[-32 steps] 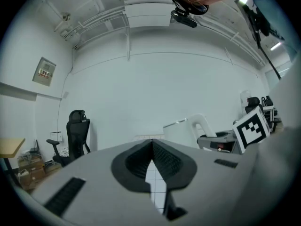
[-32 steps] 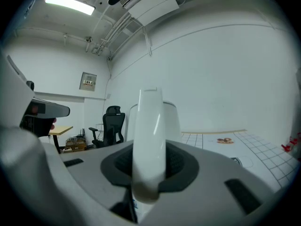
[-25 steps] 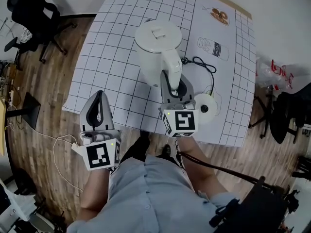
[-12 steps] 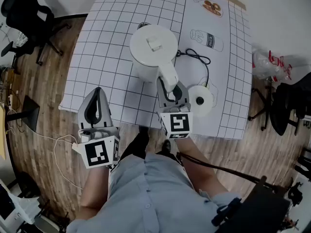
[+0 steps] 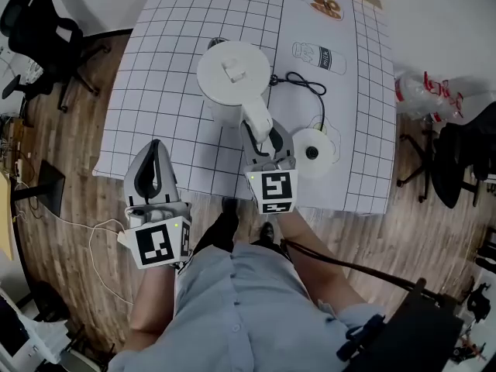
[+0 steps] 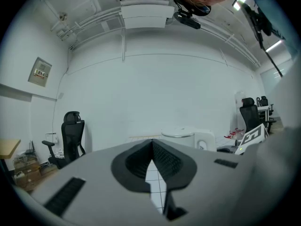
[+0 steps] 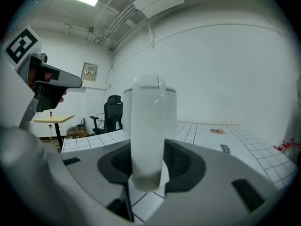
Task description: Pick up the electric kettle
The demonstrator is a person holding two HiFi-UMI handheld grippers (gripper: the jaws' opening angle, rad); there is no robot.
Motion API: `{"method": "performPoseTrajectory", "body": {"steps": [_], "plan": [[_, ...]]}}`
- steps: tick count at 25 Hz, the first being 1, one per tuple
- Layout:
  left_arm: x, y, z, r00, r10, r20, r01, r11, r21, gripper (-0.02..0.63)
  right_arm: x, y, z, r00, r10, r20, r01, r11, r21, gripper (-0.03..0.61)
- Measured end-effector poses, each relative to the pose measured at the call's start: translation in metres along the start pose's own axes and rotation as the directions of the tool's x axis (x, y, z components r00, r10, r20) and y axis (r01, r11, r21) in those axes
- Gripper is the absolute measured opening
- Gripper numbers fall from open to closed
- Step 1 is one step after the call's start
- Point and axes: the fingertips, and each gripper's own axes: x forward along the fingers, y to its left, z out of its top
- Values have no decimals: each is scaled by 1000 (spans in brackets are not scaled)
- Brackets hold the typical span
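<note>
The white electric kettle (image 5: 232, 80) stands upright on the grid mat (image 5: 163, 53), its handle (image 5: 257, 122) towards me. My right gripper (image 5: 263, 142) has a jaw on each side of that handle. In the right gripper view the handle (image 7: 148, 126) stands between the pads with a little slack, and the jaws are opening. The kettle's round base (image 5: 314, 153) lies to the right, its black cord (image 5: 306, 91) looping behind. My left gripper (image 5: 155, 149) hovers over the table's near edge, left of the kettle, shut and empty. From the left gripper view, the kettle (image 6: 181, 136) shows beyond the closed tips.
The mat covers the table, with printed pictures at its far right (image 5: 318, 56). Black office chairs stand at the far left (image 5: 39, 29) and right (image 5: 457, 161). A white cable (image 5: 85, 239) trails on the wooden floor by my left side.
The kettle has come down with my right gripper and looks smaller and lower now. The right jaws have widened round the handle. My left gripper has barely shifted.
</note>
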Motion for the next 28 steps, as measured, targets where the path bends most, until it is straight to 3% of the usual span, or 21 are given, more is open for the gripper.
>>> {"method": "performPoseTrajectory", "body": {"steps": [4, 15, 19, 28], "plan": [[-5, -8, 6, 1000, -10, 15, 10, 1000, 4, 2, -10, -1, 0, 1000, 4, -16, -4, 1000, -1, 170], [-28, -59, 14, 996, -67, 51, 67, 998, 5, 2, -89, -9, 2, 1000, -25, 3, 25, 1000, 19, 166], [-44, -95, 27, 990, -110, 89, 110, 994, 4, 2, -136, -25, 26, 997, -41, 69, 40, 999, 11, 49], [-81, -178, 69, 956, -215, 198, 209, 977, 50, 2, -233, -68, 75, 974, -138, 181, 145, 989, -24, 5]]}}
